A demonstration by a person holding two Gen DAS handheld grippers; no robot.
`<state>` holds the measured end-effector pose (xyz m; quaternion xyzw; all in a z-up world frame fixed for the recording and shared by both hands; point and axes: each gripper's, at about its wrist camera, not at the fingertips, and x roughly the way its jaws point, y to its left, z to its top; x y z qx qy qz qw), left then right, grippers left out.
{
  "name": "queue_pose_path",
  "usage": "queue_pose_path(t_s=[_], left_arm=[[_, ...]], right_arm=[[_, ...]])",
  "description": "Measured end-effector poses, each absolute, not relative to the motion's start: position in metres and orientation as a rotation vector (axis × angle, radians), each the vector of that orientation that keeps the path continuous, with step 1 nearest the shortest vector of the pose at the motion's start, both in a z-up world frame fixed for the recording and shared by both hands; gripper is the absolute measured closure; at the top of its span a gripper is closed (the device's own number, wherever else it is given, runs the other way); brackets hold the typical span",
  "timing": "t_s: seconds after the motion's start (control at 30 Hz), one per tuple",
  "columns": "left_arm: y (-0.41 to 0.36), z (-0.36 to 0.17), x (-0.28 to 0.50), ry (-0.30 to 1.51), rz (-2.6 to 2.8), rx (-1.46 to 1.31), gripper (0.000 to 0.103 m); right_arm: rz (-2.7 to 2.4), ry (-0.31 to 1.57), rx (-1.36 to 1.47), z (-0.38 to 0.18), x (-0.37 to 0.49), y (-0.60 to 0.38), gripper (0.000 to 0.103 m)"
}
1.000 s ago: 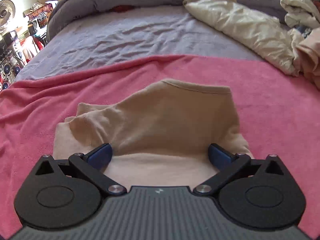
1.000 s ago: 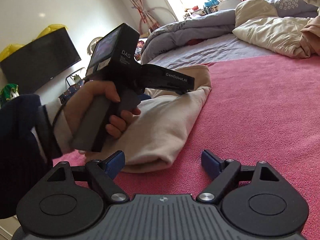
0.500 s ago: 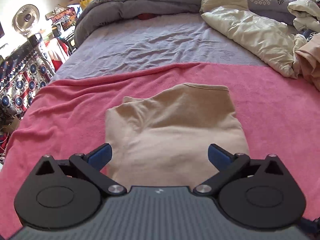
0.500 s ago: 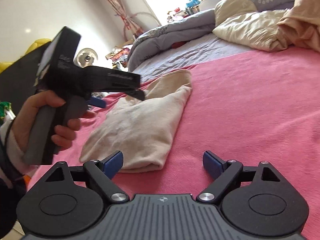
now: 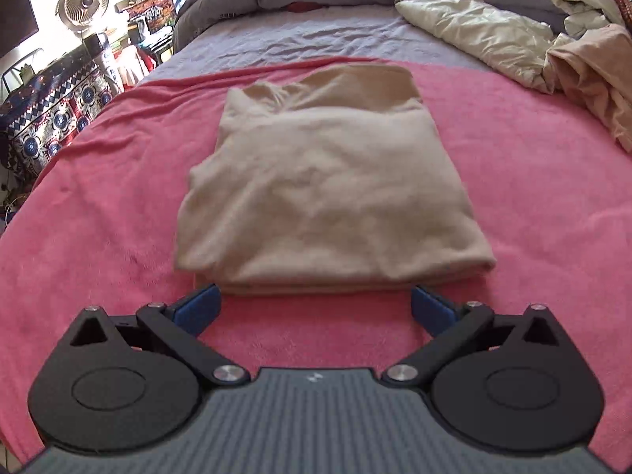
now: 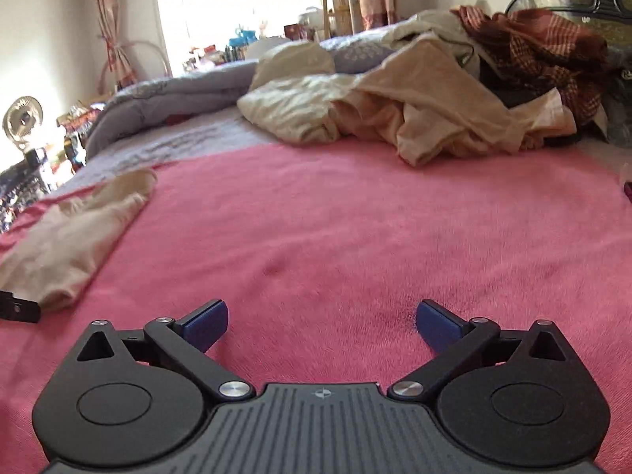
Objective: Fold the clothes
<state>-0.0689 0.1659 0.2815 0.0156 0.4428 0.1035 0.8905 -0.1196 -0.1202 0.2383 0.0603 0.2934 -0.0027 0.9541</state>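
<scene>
Beige top point(image 5: 328, 181) folded flat on pink blanket point(image 5: 533, 197), left tool point(image 5: 314, 308) open just short of it, right tool point(image 6: 322, 324) opening on nothing, unfolded pile point(image 6: 434, 106) far right remains.

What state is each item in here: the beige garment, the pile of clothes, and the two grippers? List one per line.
beige garment: folded, lying flat on the pink blanket
pile of clothes: crumpled, unfolded
left gripper: open, empty
right gripper: jaws opening, nothing between them
</scene>
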Motion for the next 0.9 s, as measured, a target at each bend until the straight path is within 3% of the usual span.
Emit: queue_pose_path(t_s=[0.23,0.9], left_arm=[[0.164,0.259,-0.091,0.721,0.212,0.007,0.0],[0.174,0.257,-0.094,0.694,0.188,-0.055,0.0]], right_arm=[[0.0,0.59,0.096,0.232,-0.122,-0.118,0.0],[-0.003,0.577,0.102,0.235,-0.121,-0.12,0.0]])
